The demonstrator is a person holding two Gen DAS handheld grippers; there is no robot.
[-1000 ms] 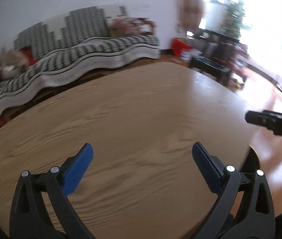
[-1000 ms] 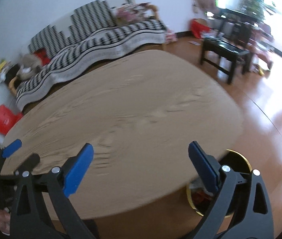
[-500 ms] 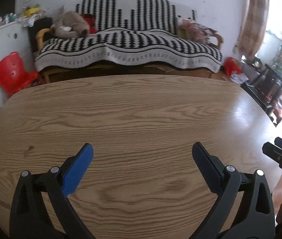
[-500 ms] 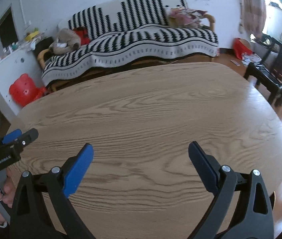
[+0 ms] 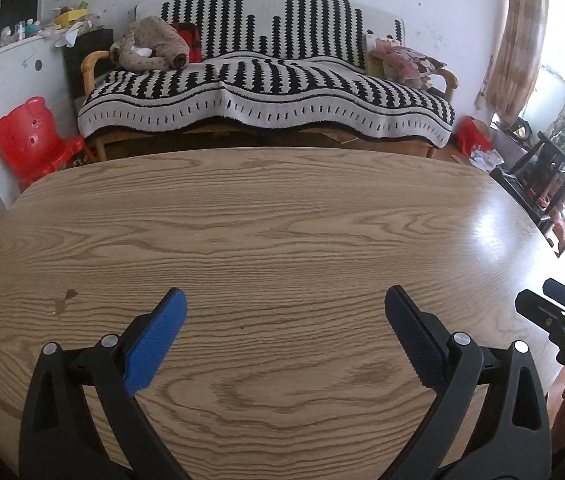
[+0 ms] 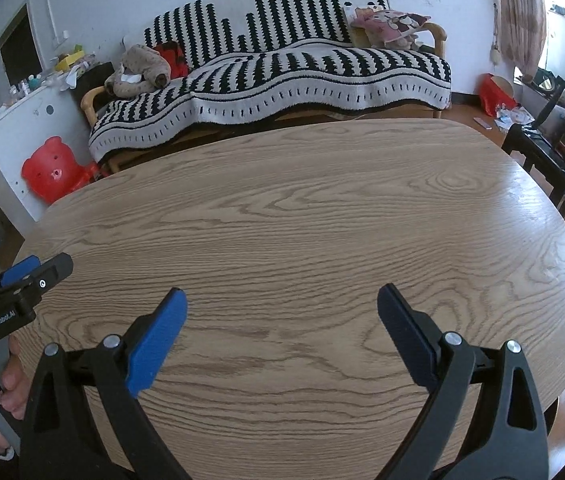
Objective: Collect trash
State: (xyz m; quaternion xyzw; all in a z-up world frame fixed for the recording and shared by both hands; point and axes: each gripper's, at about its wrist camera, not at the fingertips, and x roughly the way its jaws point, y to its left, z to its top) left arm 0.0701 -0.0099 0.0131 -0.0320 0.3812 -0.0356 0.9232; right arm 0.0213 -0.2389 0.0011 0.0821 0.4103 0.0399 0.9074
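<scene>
Two hand-held grippers hang over a wooden desk (image 5: 282, 220), the left gripper (image 5: 284, 320) and the right gripper (image 6: 280, 314) each with jaws spread wide and holding nothing. No trash shows on the desk; scraps of what may be litter lie on the floor at far right (image 6: 512, 114), too small to judge. If paper, it would be light and soft, best pinched at a raised fold. The desk's rounded edges leave open room on every side.

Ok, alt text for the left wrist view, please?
The open left gripper hovers over a bare wooden table, holding nothing. Behind it is a sofa under a black-and-white throw, with a red bear-shaped chair at left.
</scene>
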